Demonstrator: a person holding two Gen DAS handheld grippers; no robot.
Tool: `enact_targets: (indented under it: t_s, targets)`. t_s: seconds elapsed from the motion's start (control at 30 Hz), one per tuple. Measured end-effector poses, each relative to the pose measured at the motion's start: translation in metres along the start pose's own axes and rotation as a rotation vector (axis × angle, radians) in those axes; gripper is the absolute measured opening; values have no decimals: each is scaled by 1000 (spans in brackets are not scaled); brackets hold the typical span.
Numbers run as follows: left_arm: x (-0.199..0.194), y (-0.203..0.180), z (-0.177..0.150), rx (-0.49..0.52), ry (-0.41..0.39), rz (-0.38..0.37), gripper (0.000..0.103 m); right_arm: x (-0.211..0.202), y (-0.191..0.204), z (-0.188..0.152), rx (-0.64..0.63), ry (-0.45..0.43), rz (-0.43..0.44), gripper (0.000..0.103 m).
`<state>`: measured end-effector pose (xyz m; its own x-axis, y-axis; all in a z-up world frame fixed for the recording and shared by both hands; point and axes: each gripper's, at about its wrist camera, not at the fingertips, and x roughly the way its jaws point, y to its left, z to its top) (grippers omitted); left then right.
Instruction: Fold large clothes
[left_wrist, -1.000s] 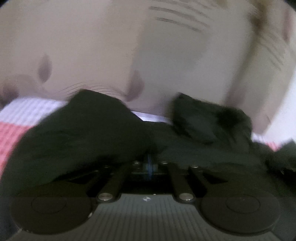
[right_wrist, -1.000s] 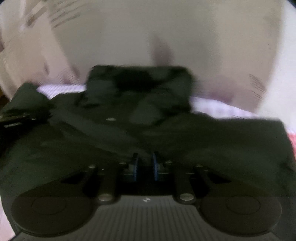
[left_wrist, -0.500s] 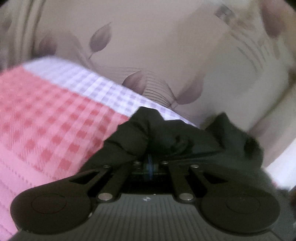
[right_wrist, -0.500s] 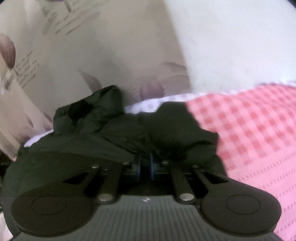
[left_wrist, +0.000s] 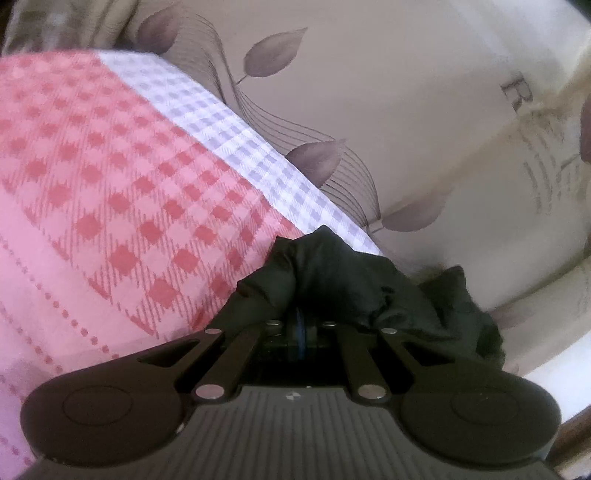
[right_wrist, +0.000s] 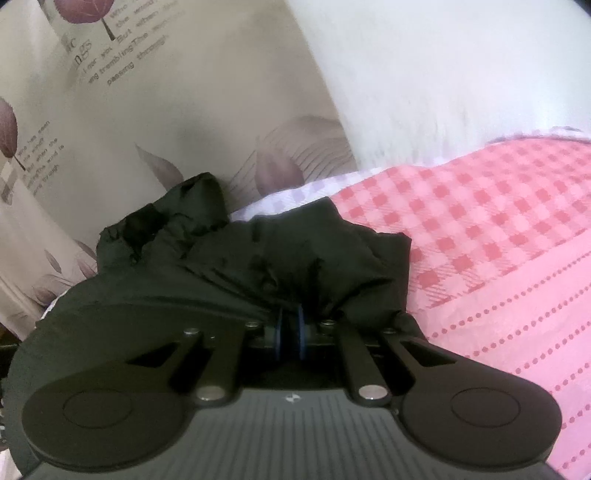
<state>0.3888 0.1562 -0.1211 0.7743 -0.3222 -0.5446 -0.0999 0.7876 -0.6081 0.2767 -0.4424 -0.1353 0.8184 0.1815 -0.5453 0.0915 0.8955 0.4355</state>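
On the pink checked bed (left_wrist: 110, 192), each hand-held gripper (left_wrist: 300, 325) (right_wrist: 290, 326) pinches the black jacket (right_wrist: 258, 266), mid-fold; next, the gathered edge should be laid flat on the bed.

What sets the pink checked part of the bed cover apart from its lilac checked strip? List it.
The pink checked part is red-on-pink and covers most of the bed; the lilac checked strip is pale lilac-on-white and narrow, running along the edge by the leaf-print curtain. The dark garment overlaps both. Both share the check pattern.
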Motion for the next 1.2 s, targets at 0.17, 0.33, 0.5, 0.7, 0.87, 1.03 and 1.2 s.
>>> enact_targets:
  t_s: [0.17,0.33,0.5,0.7,0.87,1.03,1.2]
  targets:
    - [-31,-10,19,112,-35,-73,31,-8,15,5,-79,5,-62,12]
    - [-48,-9,55,265,-13,-85,76,-65,36,4,-129,-135,45,48]
    - [-28,-6,59,397,111,-122,86,-112,40,-21,-128,-210,135,77]
    - [15,13,51,334,306,-319,75,-139,32,-48,-117,-204,117,77]
    - [36,20,50,318,351,-412,58,-146,23,-58,-83,-191,86,77]
    - [51,25,53,310,387,-481,42,-143,23,-72,-60,-170,81,77]
    - [40,10,42,350,341,-523,24,-137,33,-86,-62,-157,93,77]
